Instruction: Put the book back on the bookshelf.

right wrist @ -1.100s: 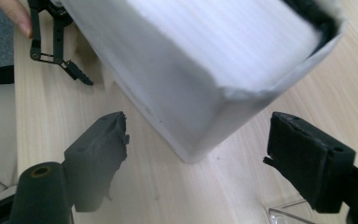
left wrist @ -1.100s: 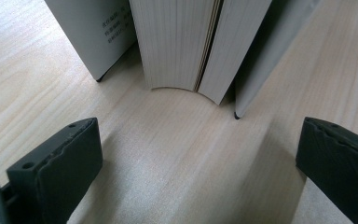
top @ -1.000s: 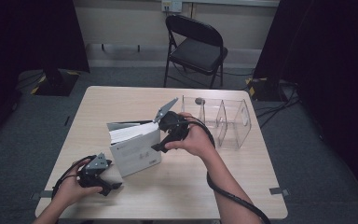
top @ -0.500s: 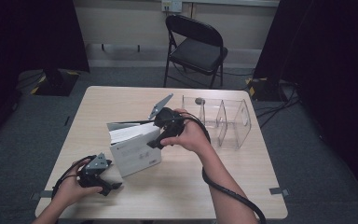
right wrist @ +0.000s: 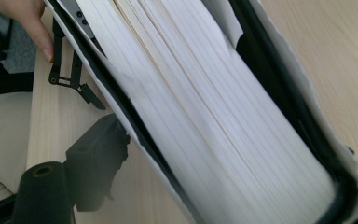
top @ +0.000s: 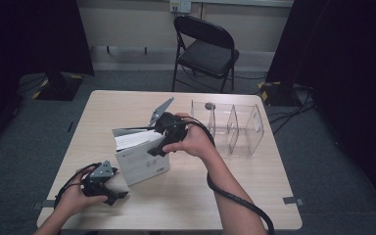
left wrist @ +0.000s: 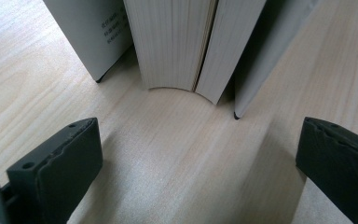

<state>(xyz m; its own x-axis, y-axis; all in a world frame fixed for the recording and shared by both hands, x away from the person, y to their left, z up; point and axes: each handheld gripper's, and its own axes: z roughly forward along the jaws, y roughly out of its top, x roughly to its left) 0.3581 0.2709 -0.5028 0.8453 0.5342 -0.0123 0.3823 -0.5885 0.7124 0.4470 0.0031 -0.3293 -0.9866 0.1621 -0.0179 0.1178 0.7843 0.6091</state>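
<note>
Setting: lab-style recording room. Black curtains (top: 34, 34) on both sides, grey carpet (top: 323, 161), lone folding chair (top: 203, 49), tape marks (top: 292, 200) on floor around the wooden surface (top: 196, 196).

A black metal folding chair (top: 203, 51) stands at the frame's top centre behind the pale wooden table (top: 254, 196), whose right side bears a clear plastic divided organiser (top: 235, 127).

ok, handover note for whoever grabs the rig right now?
Right gripper: jaws astride the top of the book, one each side of the page block; a firm clamp isn't clear.
Left gripper: open, empty, on the table facing the book's bottom edge.
Book: stands upright mid-table, slightly fanned.
Clear rack: holds no book.
Done: book stood up. Left, probably: grip it and slot it into the rack.
</note>
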